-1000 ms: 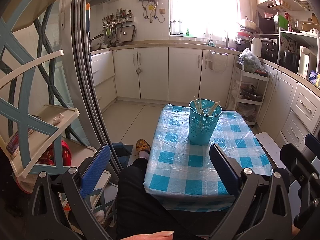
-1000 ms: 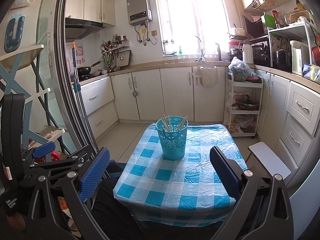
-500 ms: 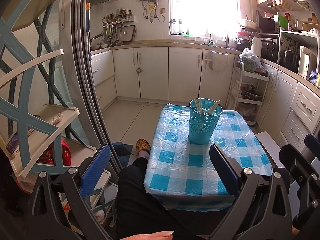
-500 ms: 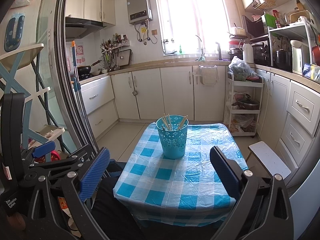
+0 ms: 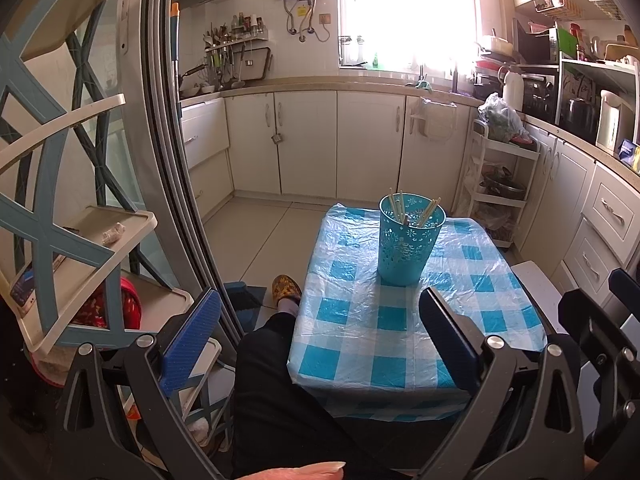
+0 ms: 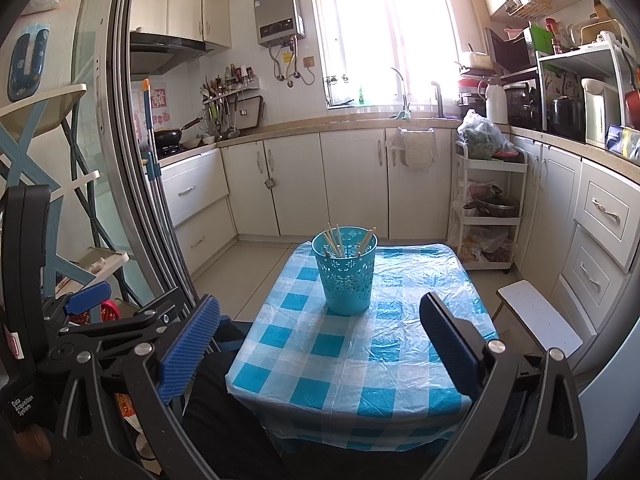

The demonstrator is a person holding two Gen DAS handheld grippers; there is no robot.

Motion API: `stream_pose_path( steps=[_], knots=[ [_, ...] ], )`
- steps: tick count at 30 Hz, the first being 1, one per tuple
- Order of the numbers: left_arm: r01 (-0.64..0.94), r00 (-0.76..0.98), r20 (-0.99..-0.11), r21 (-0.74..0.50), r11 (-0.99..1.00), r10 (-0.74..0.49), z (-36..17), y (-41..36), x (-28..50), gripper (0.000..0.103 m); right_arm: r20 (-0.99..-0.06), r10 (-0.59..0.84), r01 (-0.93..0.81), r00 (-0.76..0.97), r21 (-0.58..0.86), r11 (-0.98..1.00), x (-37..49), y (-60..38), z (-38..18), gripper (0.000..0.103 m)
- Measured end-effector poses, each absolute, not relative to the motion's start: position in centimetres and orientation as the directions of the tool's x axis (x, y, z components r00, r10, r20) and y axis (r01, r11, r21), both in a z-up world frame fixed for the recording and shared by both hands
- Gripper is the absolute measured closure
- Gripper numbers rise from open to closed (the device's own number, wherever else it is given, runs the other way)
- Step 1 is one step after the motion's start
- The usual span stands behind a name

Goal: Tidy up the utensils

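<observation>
Left tongs (image 5: pixel 320 332) and right tongs (image 6: pixel 320 336) both spread apart, empty, held short of basket. Teal basket (image 6: pixel 346 270) upright mid-tabletop (image 6: pixel 360 360); chopsticks (image 6: pixel 336 240) lean inside basket, likely so ends stay graspable. Nothing loose beside basket.

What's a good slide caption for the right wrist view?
Open right gripper faces a teal basket of chopsticks on a blue-checked table.

A: That tablecloth (image 6: pixel 360 344) looks like glossy, crinkly plastic film. The basket (image 6: pixel 346 280) is perforated teal plastic, kinda matt.

B: Yep. Chopsticks (image 6: pixel 335 240) are probably wood or bamboo, hard to tell. Gripper pads (image 6: pixel 188 348) look ribbed and rubbery.
</observation>
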State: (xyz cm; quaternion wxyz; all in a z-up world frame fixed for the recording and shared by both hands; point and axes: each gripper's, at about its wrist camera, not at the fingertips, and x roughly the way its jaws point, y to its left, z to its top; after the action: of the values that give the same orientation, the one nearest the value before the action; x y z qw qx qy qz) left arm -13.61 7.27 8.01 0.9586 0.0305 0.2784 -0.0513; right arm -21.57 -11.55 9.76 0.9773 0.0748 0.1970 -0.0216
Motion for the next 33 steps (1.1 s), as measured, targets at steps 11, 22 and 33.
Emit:
stream_pose_path(
  steps=[11,22,33],
  knots=[
    [0.112,0.832,-0.549,0.027,0.993,-0.079,7.4,7.0,-13.2,0.007,-0.402,-0.008,0.069,0.916,0.138,0.988,-21.3,-12.5,9.3,0.007],
    [0.11,0.825,-0.56,0.023,0.994,-0.078,6.8,6.8,-12.9,0.007,-0.419,-0.002,0.063,0.908,0.132,0.989,-20.9,-13.1,9.4,0.007],
    [0.106,0.797,-0.6,0.035,0.994,-0.064,4.2,5.6,-9.2,0.007,-0.514,-0.003,0.097,0.858,0.157,0.983,-16.5,-15.6,6.9,0.007]
  ],
)
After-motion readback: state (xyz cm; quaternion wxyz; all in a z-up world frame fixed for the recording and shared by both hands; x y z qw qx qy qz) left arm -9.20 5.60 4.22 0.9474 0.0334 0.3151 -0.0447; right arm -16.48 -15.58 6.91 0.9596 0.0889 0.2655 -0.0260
